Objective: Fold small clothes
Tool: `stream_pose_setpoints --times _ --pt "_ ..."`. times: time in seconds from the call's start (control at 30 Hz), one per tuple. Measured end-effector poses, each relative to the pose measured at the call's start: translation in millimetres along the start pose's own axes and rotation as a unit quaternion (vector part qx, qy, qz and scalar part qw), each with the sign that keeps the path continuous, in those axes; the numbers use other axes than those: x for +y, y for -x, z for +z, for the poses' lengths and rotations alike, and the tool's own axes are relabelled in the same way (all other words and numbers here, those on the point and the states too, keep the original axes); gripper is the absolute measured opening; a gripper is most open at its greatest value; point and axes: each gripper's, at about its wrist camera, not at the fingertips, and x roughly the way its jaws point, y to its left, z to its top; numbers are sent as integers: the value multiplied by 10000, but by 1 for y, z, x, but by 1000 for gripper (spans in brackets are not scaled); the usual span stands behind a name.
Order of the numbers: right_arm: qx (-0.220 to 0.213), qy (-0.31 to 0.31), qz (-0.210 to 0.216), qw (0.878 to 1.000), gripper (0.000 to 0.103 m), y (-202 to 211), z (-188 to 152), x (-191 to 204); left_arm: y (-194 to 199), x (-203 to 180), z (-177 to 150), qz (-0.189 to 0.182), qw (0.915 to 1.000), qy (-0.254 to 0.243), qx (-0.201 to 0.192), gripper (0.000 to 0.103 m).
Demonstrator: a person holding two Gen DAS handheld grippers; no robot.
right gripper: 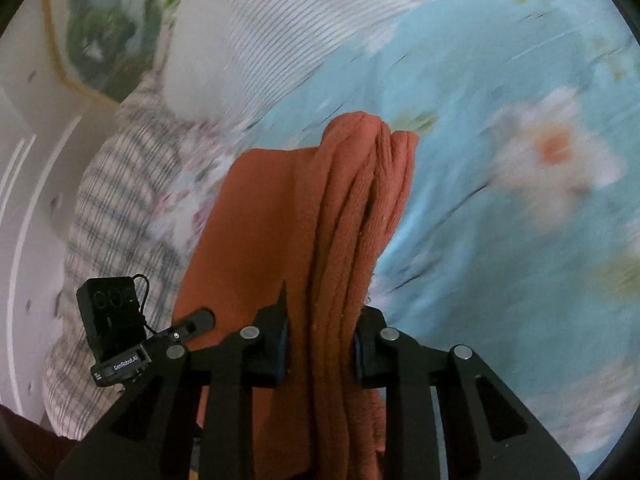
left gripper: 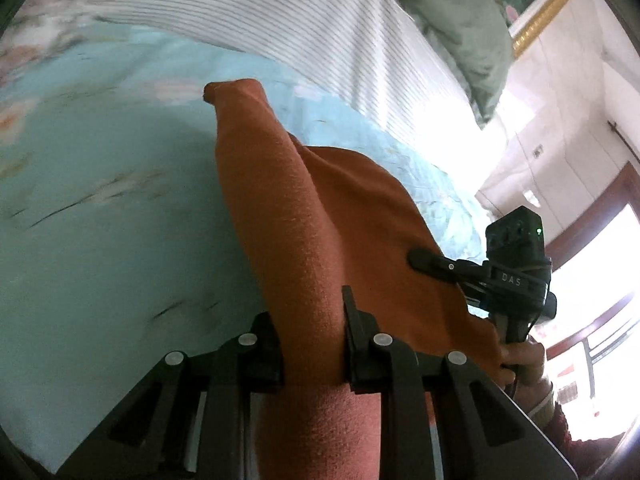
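Observation:
A rust-orange garment [left gripper: 304, 216] hangs lifted above a light blue floral bedsheet [left gripper: 100, 200]. My left gripper [left gripper: 312, 320] is shut on one bunched edge of it, and the cloth runs forward between the fingers. My right gripper [right gripper: 320, 320] is shut on another bunched, ribbed edge of the same garment [right gripper: 348, 208]. The right gripper also shows in the left wrist view [left gripper: 424, 260], gripping the cloth's far side, with the person's hand behind it. The left gripper shows in the right wrist view [right gripper: 196, 320] at the cloth's left edge.
A white striped sheet [left gripper: 288, 12] lies across the far side of the bed. A green pillow [left gripper: 460, 32] lies by the headboard. A plaid pillow [right gripper: 116, 200] sits at the bed's left. A white wall and a wooden door frame [left gripper: 592, 208] stand to the right.

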Motion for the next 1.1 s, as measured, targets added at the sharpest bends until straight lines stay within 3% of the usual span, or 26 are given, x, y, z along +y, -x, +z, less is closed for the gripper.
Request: stream_pose_setpoints --times 0.1,0.17,0.23,0.33,0.57,0.67,0.73,0.83,0.93,1.07,1.1 --pt "266 -6 37 9996 25 -28 -21 9 30 19 -22 197 9998 88 -39 21" --pt "336 -13 -202 9992 25 -39 -30 9 34 37 -38 285 9993 220 55 22" --pt "371 -74 -334 9987 26 -43 -32 5 35 63 -54 191 9982 522 211 24" --pt "373 -133 -415 9984 32 -39 -34 3 29 84 -54 6 9962 829 268 35" --pt "182 -51 -687 9975 36 -22 -36 13 14 118 -2 -46 9917 1283 43 56" --pt "27 -73 -719 9974 37 -9 -41 14 0 144 24 -163 9850 1719 -19 56" --pt "-66 -104 -744 9972 37 -2 -44 15 -9 158 40 -224 9806 1944 -88 52" --pt "-156 -131 -749 9970 37 10 -48 16 -23 166 67 -139 9812 1915 -182 16" --pt "-223 -76 -764 9968 37 21 -50 19 -26 160 90 89 9850 1688 -345 16" --pt "-321 147 -717 9968 37 28 -48 34 -6 150 110 857 9856 1300 -665 17" --pt "-329 229 -705 9967 37 28 -48 39 2 148 109 883 9849 1282 -756 17"
